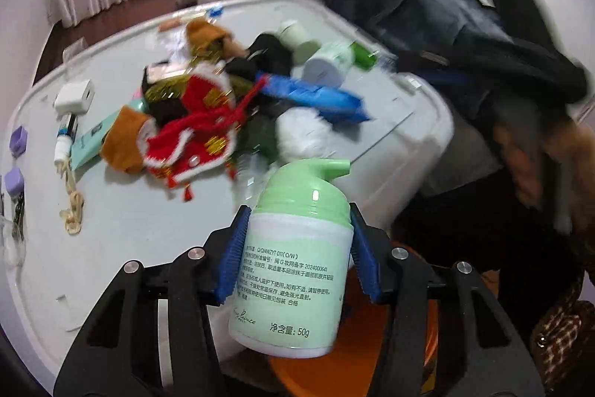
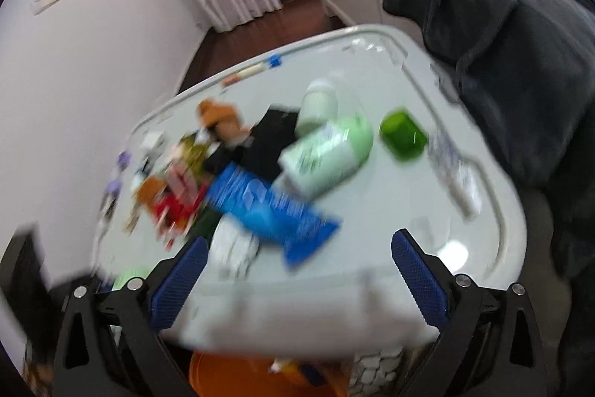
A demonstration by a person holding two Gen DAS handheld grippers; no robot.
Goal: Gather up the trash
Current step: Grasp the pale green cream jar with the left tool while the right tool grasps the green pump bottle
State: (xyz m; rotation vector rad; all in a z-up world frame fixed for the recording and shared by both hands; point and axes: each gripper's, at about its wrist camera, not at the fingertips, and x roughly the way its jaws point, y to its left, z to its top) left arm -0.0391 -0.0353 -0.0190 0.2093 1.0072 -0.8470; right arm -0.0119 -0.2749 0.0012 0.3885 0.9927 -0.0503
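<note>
Left gripper (image 1: 297, 248): blue pads clamped on both sides of a green-capped pump bottle (image 1: 293, 266), held upright off the near edge of the table (image 1: 111, 229), above an orange bin (image 1: 372, 359); presumably the drop point for trash.

Right gripper (image 2: 297, 274): jaws spread wide, nothing between them, hovering over the table's near edge; likely lining up the next item.

Mid-table: blue wrapper (image 2: 267, 207) lying across a heap of red and brown cloth (image 1: 178, 133).

Far side: pale green bottle (image 2: 327, 155) on its side, green cap (image 2: 403, 136) just beside it.
</note>
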